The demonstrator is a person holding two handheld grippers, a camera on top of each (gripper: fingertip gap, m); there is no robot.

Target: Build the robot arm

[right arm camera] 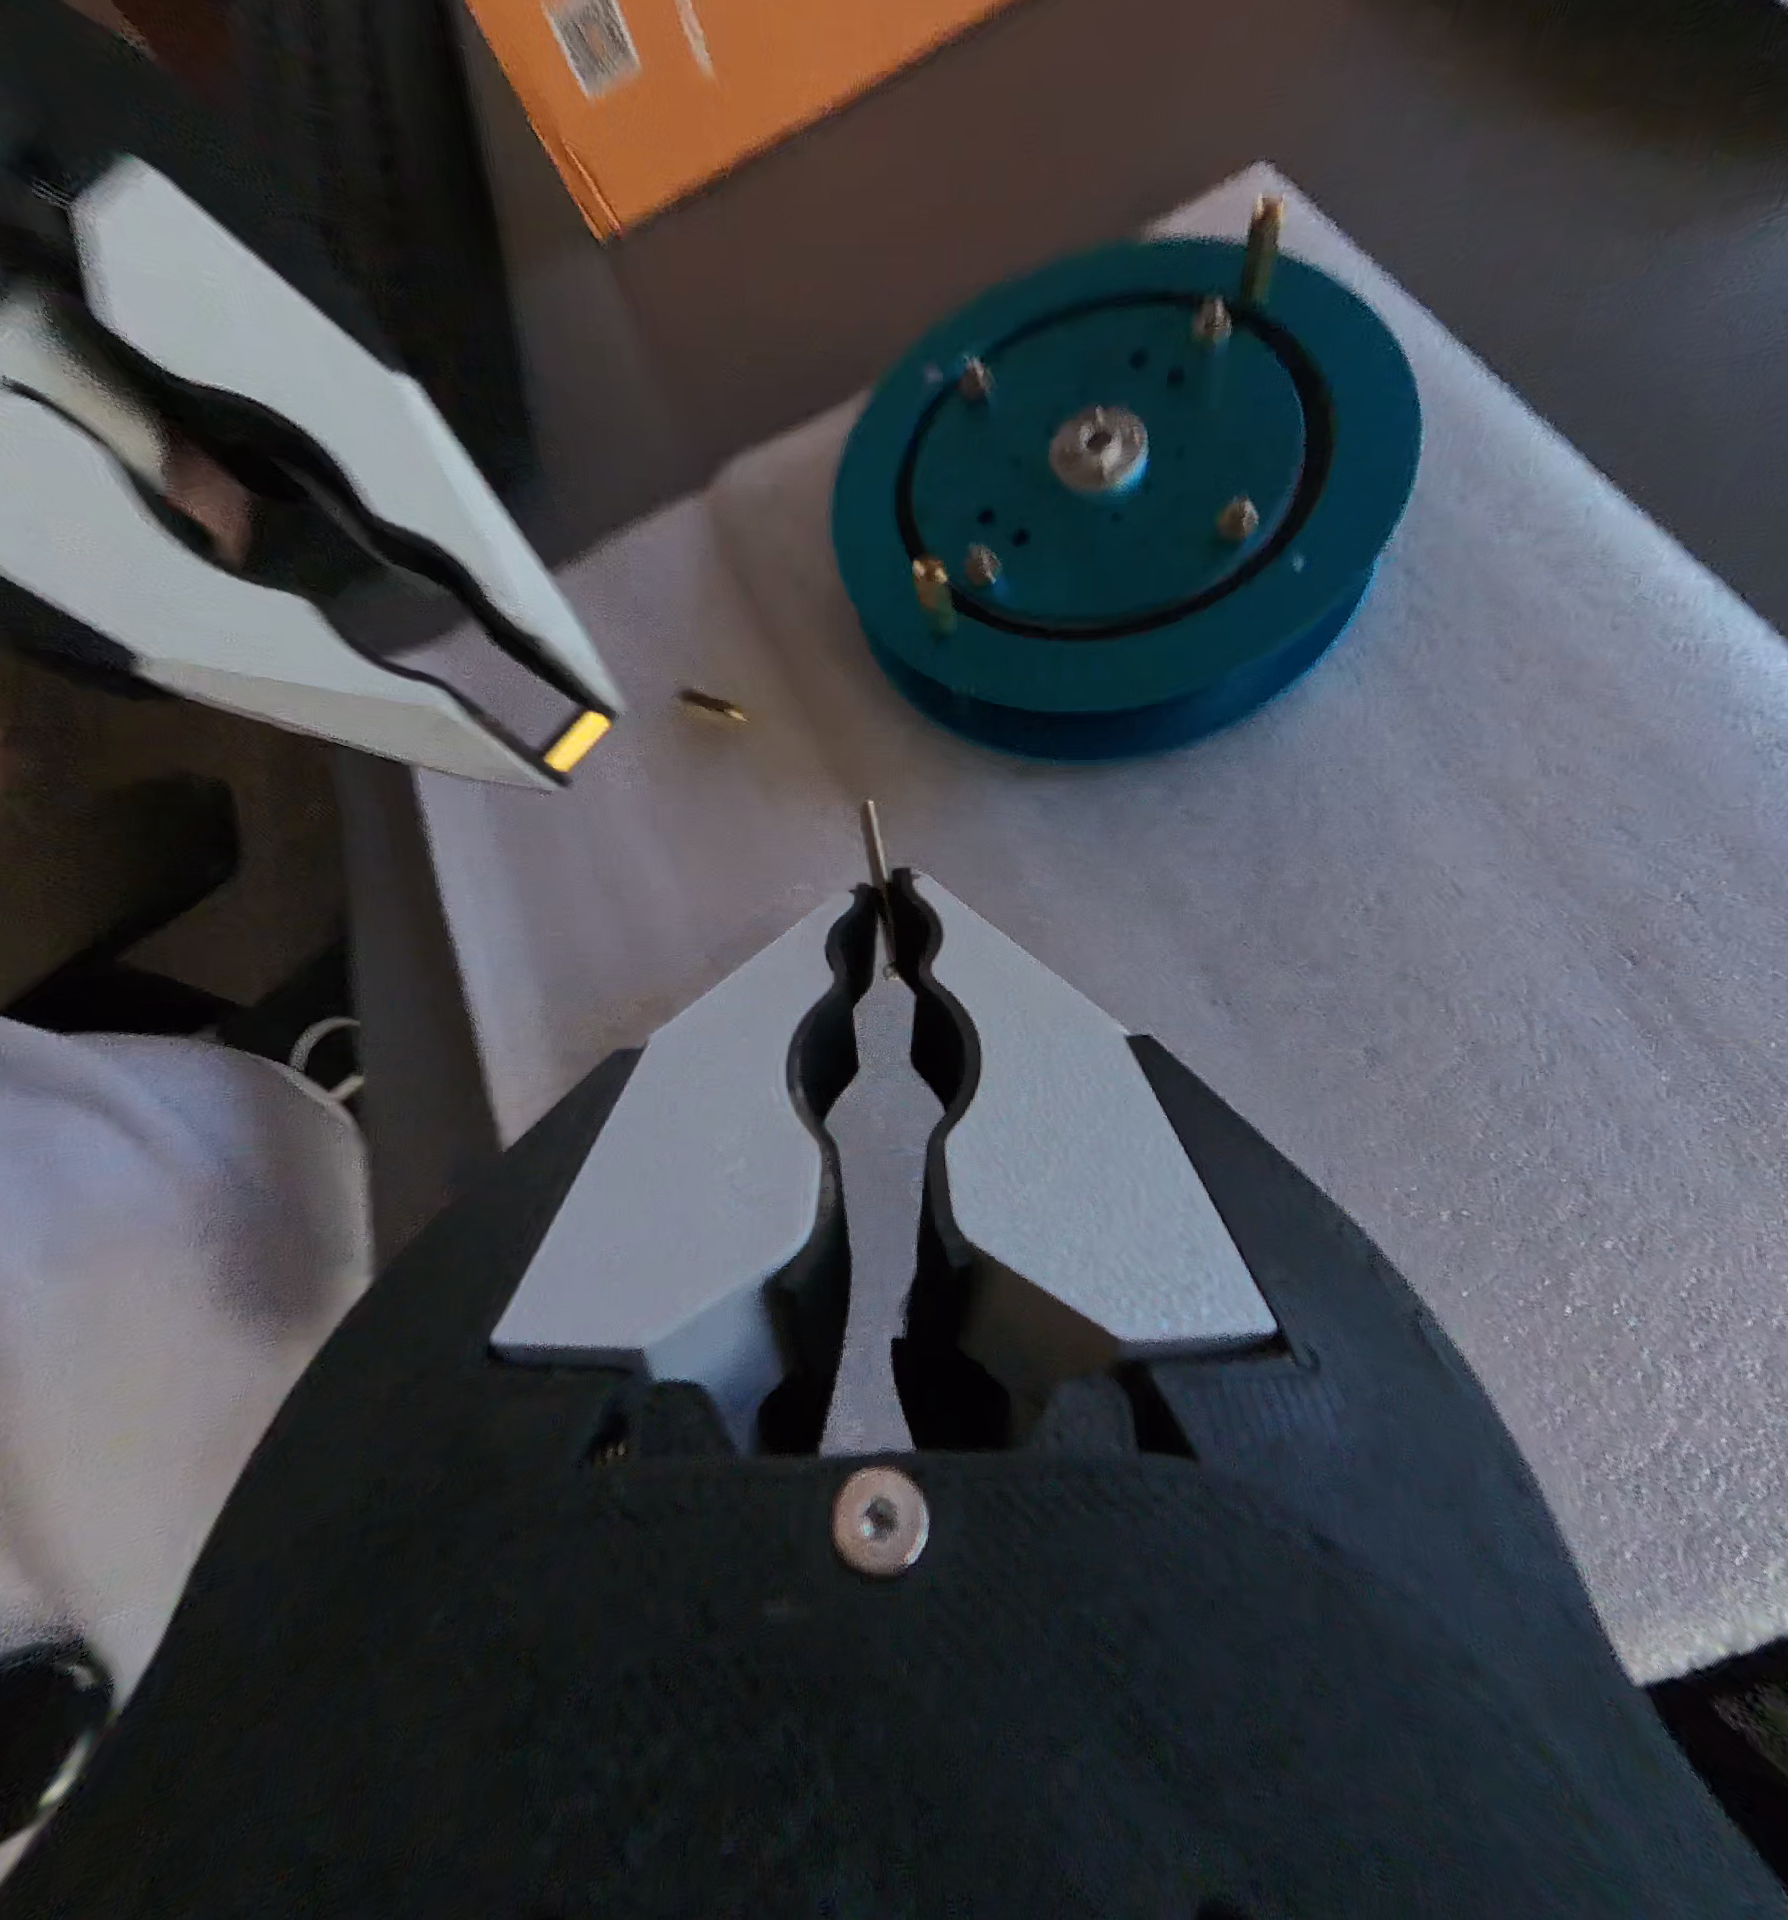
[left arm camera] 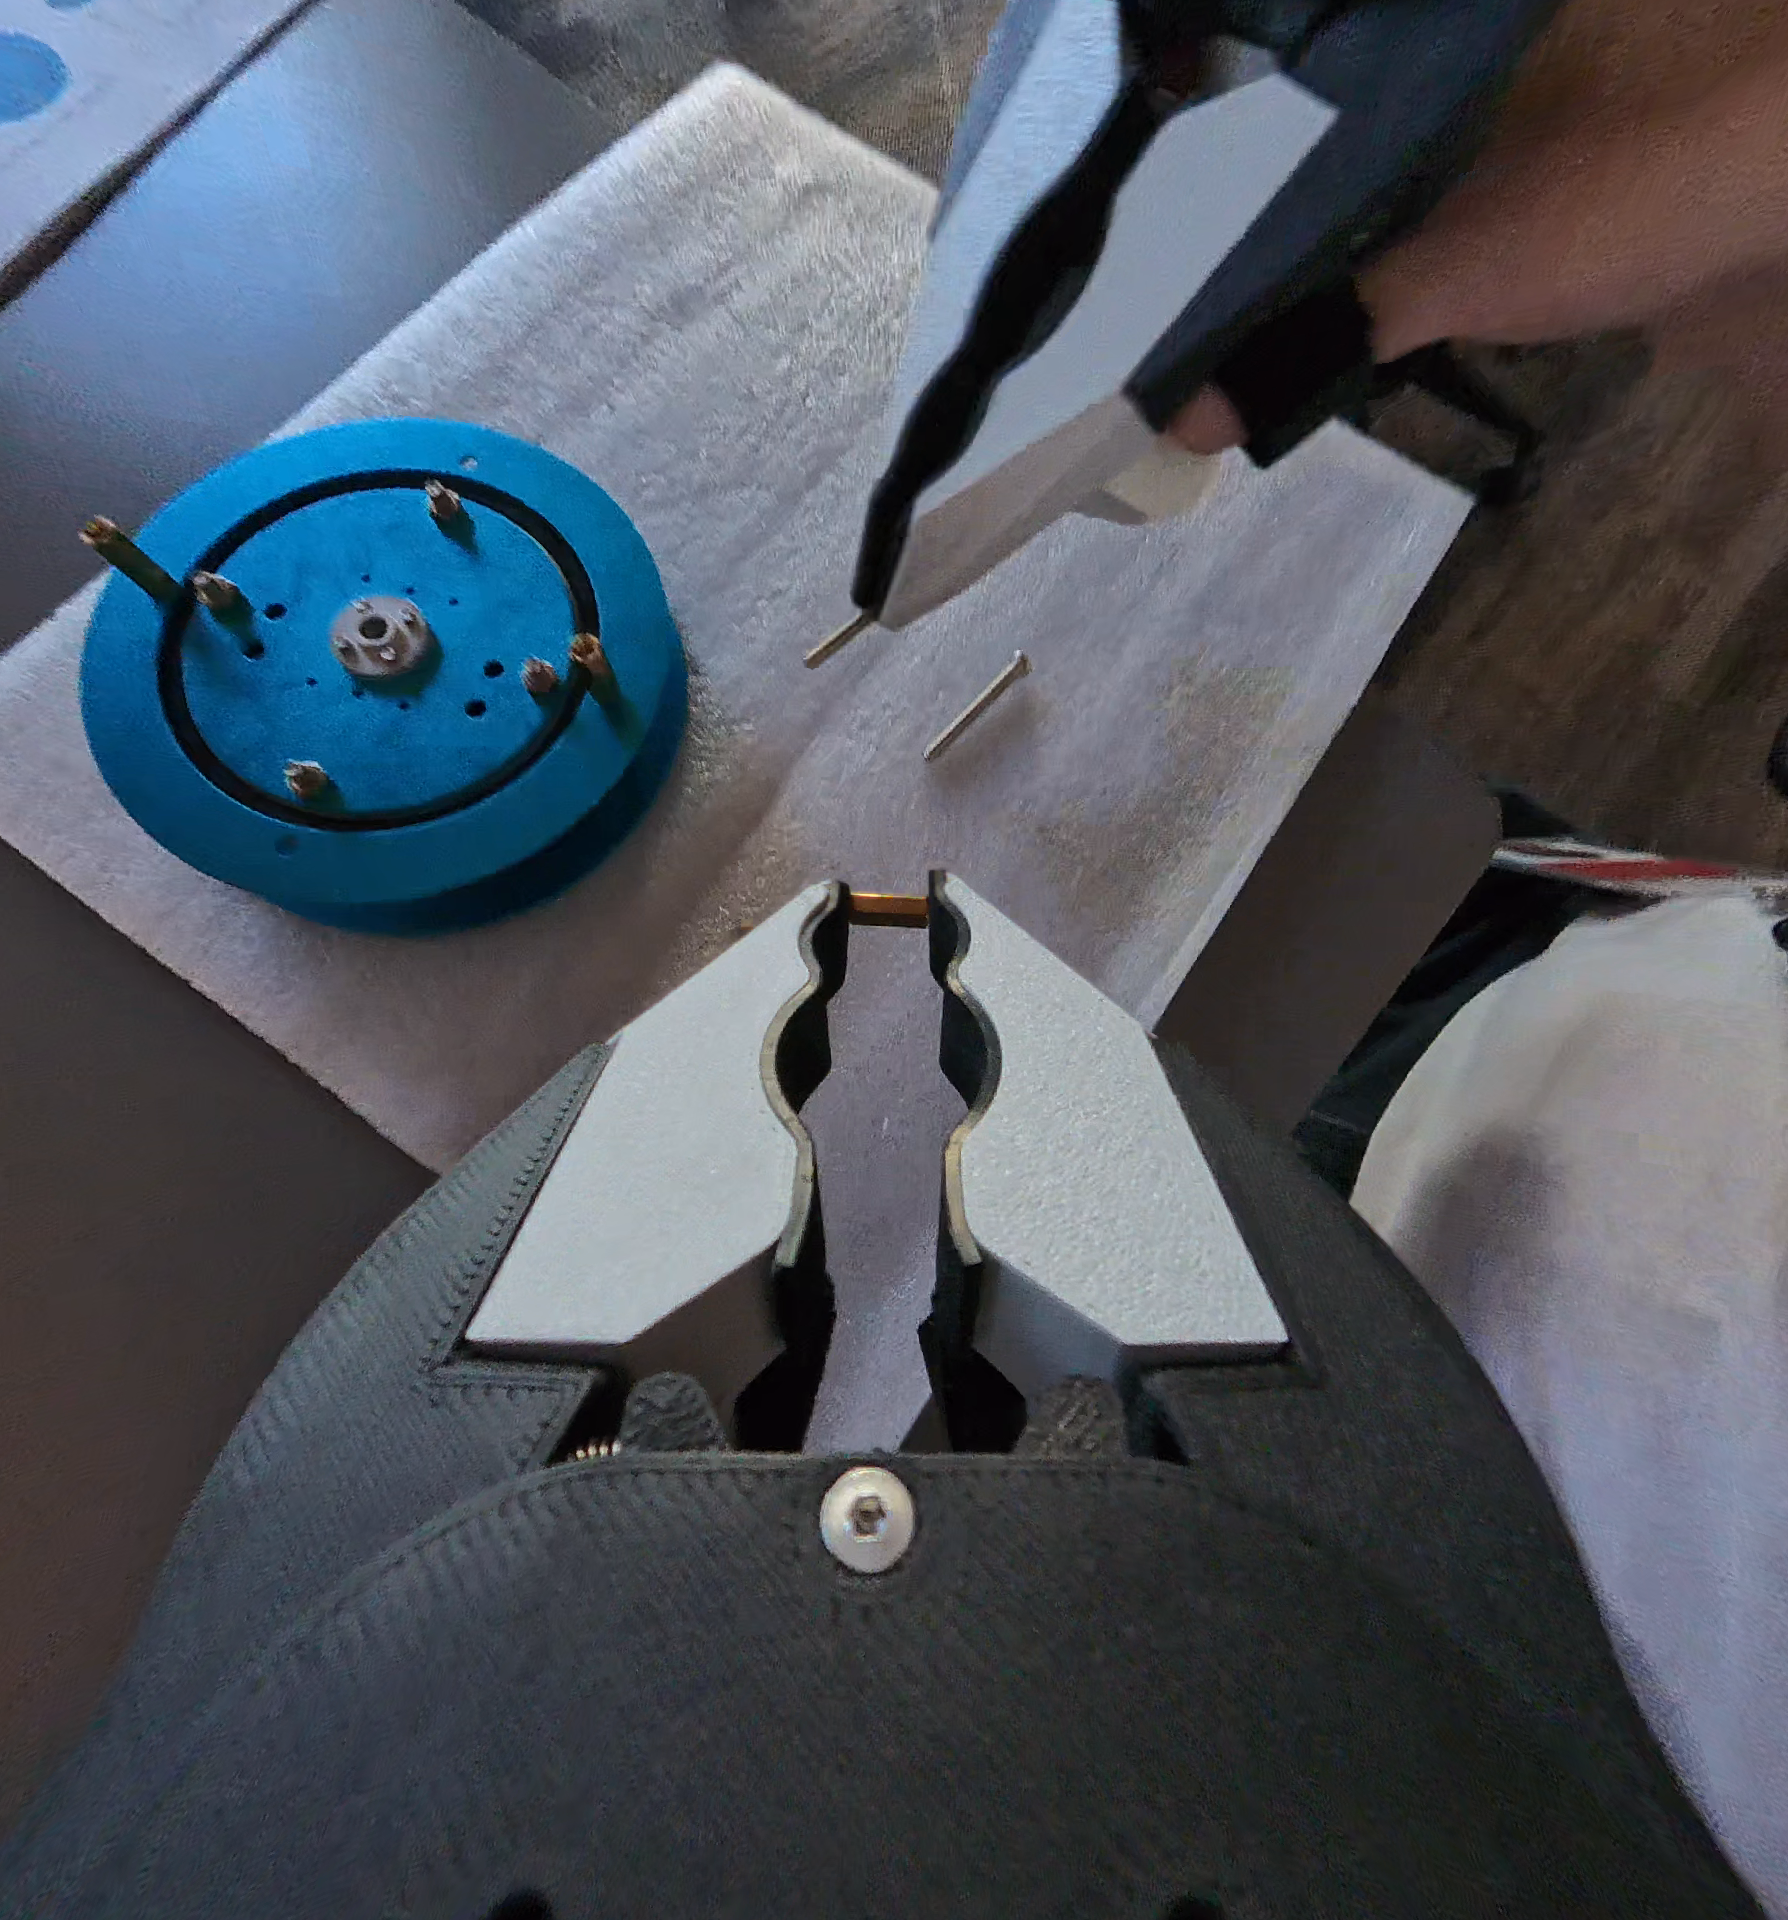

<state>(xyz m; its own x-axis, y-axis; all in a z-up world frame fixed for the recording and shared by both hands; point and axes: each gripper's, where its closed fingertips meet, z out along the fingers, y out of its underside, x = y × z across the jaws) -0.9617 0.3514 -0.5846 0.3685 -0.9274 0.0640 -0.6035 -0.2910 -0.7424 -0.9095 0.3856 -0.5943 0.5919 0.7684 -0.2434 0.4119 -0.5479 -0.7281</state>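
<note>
- Holding a short brass hex standoff [left arm camera: 888, 906] crosswise in my left gripper [left arm camera: 888, 902]; the jaws are clamped on its two ends, right at the fingertips. Its long axis runs from one finger to the other, across my view.
- Right gripper [right arm camera: 885, 902] is pinched tight on a thin silver metal screw [right arm camera: 874, 844]. The screw lies along the fingers and sticks out past the tips, pointing away from the camera toward the white foam mat [right arm camera: 1492, 1039].
- In the left wrist view, that same screw [left arm camera: 836, 638] points down and left at the mat, tip just above it as far as I can judge.
- Second silver screw [left arm camera: 975, 707] lies loose on the mat between the two grippers, angled diagonally.
- Another small brass standoff [right arm camera: 713, 705] lies flat on the mat, between the left gripper's tips and the blue round plastic disc [right arm camera: 1368, 436].
- The disc sits flat on the mat and carries a black ring groove, a grey metal hub [left arm camera: 384, 634] at centre and several brass standoffs standing upright [left arm camera: 131, 561].
- Handling, my judgement: both held parts are tiny, light, stiff and slick metal. Each is held only at the very tips, so a small tilt could let it pivot or drop.
- Mat lies on a dark counter [left arm camera: 90, 1039]; an orange box [right arm camera: 703, 94] sits beyond it in the right wrist view.
</note>
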